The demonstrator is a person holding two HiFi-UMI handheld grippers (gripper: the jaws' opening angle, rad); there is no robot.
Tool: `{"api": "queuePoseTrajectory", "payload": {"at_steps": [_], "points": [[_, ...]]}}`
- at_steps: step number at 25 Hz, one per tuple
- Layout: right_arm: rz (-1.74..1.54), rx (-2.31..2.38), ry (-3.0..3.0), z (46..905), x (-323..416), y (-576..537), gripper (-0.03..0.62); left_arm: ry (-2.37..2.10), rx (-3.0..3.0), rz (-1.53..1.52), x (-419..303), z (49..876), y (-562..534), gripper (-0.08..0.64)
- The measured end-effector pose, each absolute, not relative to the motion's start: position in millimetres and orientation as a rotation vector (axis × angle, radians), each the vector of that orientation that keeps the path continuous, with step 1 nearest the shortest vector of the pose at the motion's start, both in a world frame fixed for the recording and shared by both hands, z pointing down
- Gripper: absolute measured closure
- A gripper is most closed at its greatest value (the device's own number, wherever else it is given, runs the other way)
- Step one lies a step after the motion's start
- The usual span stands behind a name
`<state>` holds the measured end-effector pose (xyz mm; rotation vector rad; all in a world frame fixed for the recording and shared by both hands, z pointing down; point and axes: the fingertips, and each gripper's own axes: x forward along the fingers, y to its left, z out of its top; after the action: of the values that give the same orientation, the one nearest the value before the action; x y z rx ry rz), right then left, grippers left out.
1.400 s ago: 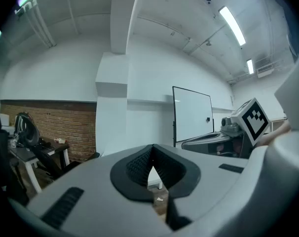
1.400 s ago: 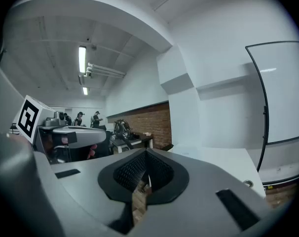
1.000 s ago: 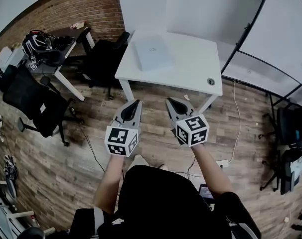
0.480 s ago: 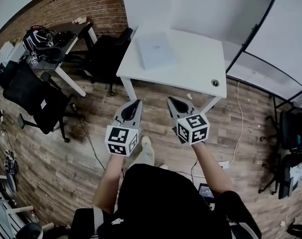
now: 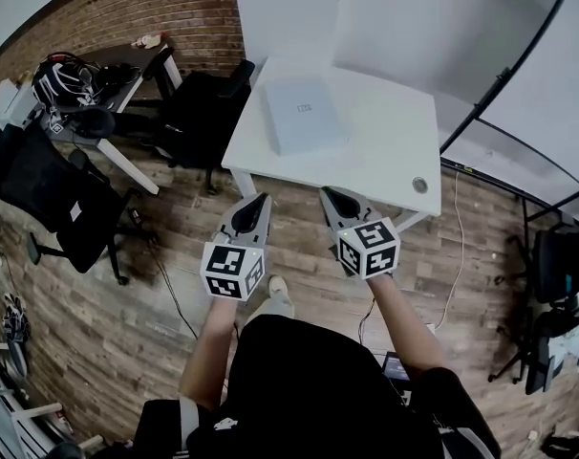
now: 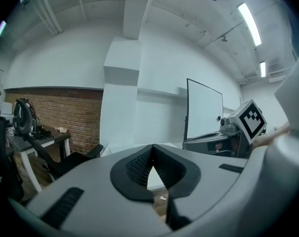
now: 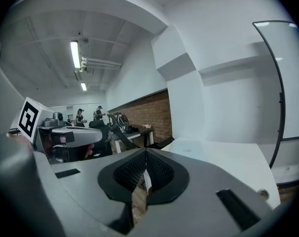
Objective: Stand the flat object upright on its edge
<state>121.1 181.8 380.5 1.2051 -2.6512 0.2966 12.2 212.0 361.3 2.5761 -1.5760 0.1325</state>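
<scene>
One flat rectangular pale box on smooth white table.

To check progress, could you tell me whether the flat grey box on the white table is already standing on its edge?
No, the box lies flat on its broad face on the table.

Wood-plank floor, brick wall, white table, blk office chair, ceiling strip light
</scene>
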Motion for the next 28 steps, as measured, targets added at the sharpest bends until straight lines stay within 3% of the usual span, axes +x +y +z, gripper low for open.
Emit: {"api": "queuePoseTrajectory", "payload": {"at_steps": [18,28], "points": [[0.301,1.195,-2.586,384,38,22,0.551,-1.511,2.544,0.127,-69,369,57,0.551],[0.341,1.221,-2.526,411,39,-21,0.551,-1.474,2.516,0.164,-83,394,25,0.551]]}}
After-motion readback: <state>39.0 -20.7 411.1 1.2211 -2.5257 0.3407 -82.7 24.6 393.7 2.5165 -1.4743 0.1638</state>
